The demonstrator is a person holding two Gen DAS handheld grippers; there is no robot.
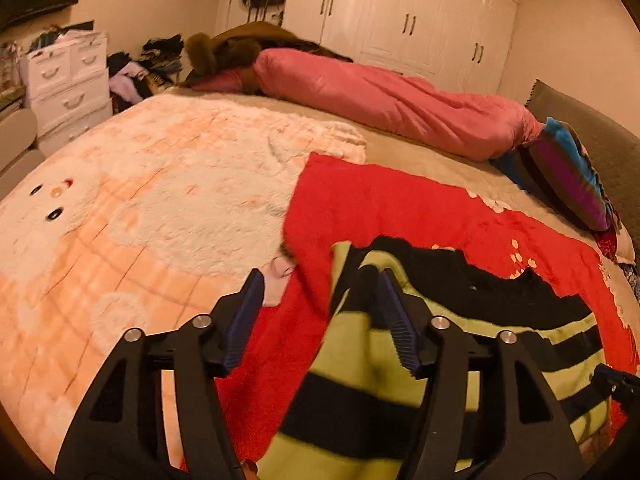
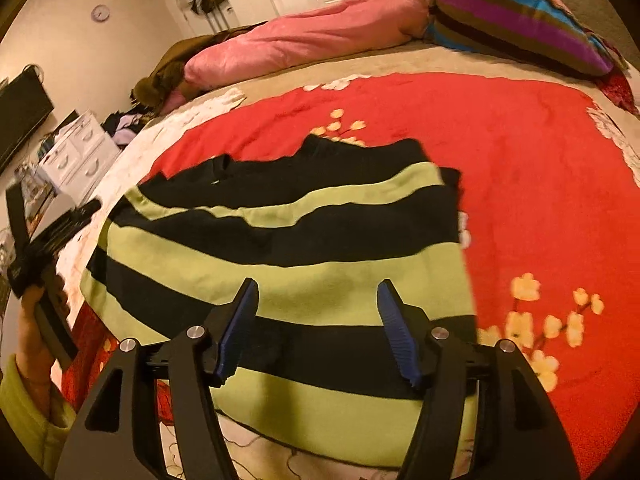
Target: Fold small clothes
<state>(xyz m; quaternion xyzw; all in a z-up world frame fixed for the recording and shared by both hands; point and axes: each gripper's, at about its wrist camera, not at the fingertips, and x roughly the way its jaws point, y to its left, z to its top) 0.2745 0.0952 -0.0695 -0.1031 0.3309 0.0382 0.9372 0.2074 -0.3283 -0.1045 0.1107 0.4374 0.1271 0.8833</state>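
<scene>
On the bed, on top of the red floral blanket (image 2: 520,168), lies the striped garment (image 2: 280,248), green and black bands, spread mostly flat, near edge toward the person. Right gripper (image 2: 316,328) hovers over the near bands, tongs apart, nothing between the pads, cloth not pinched. Left gripper (image 1: 320,320) sits over the garment's left edge, tongs apart too; its right finger overlaps the cloth in the left wrist view, no clamp visible; that edge looks bunched or lifted, blurry, can't tell if it's a started fold. The person's hand (image 2: 36,320) grips the left tool at the right wrist view's left border. Risks: a pinch from here could catch the plush blanket along with the garment and drag both; grabbing one layer only would skew the fold; uneven grips on the two sides would leave the stripes crooked. Orientation: stripes run left-right, black collar end with a small slit points away toward the pink quilt (image 2: 320,32), hem toward the person; long axis judged near-to-far, though the fisheye view makes that uncertain.
</scene>
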